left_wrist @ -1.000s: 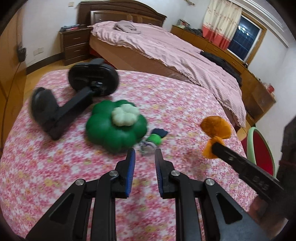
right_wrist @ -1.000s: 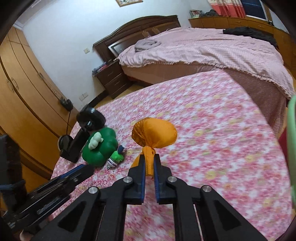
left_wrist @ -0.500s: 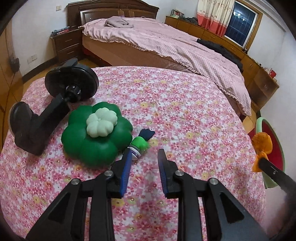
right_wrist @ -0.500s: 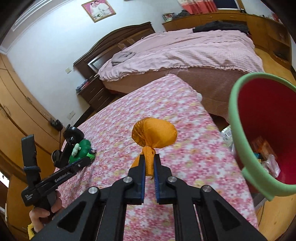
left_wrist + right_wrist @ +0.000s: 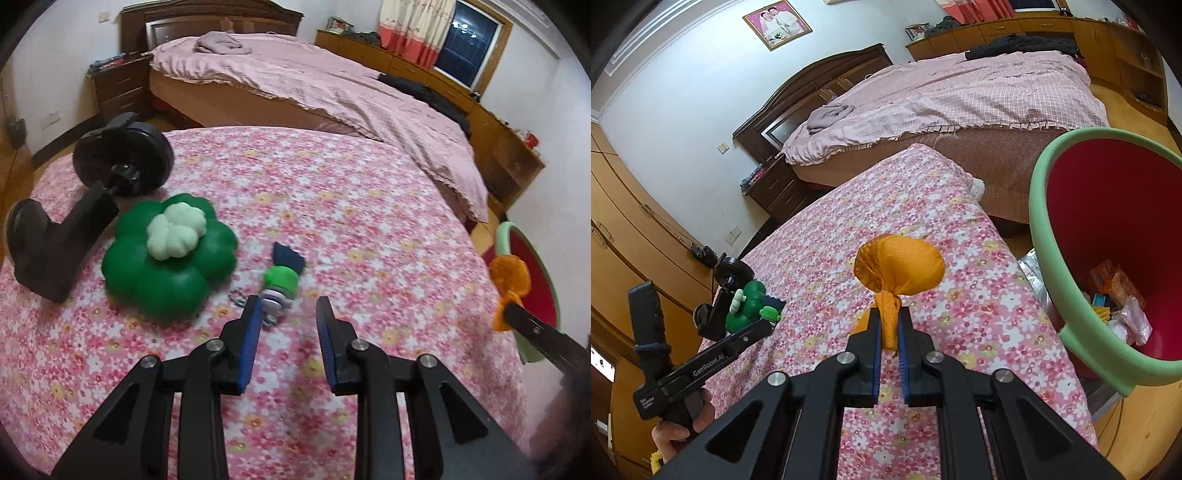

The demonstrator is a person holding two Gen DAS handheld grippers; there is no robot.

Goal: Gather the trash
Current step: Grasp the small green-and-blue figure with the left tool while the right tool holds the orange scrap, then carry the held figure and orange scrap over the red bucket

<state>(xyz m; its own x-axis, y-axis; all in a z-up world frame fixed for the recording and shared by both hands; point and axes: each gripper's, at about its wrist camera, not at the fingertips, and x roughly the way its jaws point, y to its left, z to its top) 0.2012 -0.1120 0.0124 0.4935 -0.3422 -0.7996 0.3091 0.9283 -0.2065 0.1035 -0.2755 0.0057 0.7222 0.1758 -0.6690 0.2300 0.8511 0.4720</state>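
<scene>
Orange knotted bundle (image 5: 899, 271) now beside bin (image 5: 1043, 236)

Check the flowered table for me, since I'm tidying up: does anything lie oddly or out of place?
Yes. A small green bottle lies tipped on its side beside the green flower-shaped cushion, a torn dark scrap at its far end. A black stand also lies toppled on the table.

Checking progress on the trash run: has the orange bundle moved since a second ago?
Yes. The orange bundle, clamped by the right gripper, went from mid-table to the table edge beside the red bin.
</scene>
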